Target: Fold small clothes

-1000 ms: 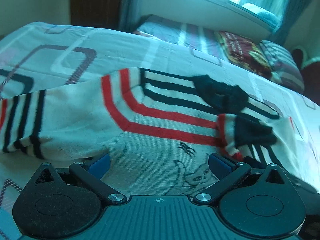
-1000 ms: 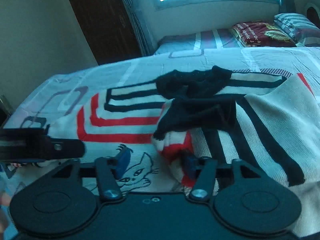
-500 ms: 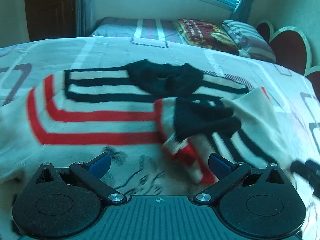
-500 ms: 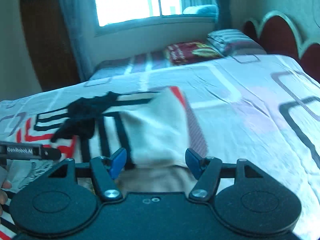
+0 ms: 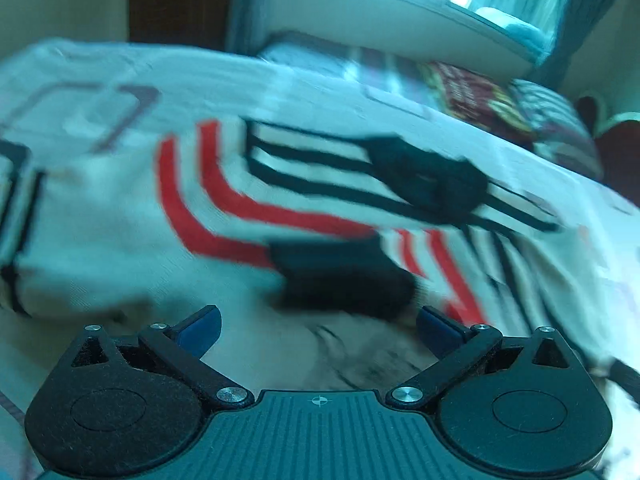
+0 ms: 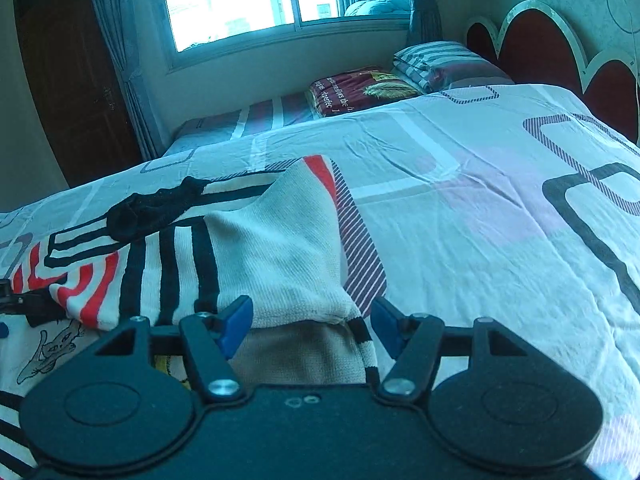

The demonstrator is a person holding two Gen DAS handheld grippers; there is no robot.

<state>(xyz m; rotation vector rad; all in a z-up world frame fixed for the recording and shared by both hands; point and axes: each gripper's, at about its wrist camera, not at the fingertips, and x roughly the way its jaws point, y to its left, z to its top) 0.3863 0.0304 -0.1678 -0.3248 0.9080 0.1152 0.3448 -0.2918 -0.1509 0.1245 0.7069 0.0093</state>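
Observation:
A small cream sweater [image 5: 120, 240] with red and black stripes, a black collar [image 5: 432, 184] and a cat drawing lies on the bed. One sleeve with a black cuff [image 5: 340, 276] is folded across the chest. The left wrist view is blurred. My left gripper [image 5: 318, 326] is open just above the sweater's lower front, short of the cuff. In the right wrist view the sweater [image 6: 280, 248] shows its folded-in right side. My right gripper [image 6: 312, 320] is open with that folded edge between its fingers. The left gripper's tip [image 6: 16, 300] shows at the left edge.
The bed sheet [image 6: 480, 220] is white with square patterns and stretches to the right. Folded blankets and pillows [image 6: 400, 84] lie at the far end under a window. A red scalloped headboard [image 6: 560, 52] is at right, a dark wooden door [image 6: 72, 80] at left.
My left gripper swung back leftward over the sweater and the folded sleeve cuff now lies just ahead of it. My right gripper stayed at the right folded edge, a little closer and lower.

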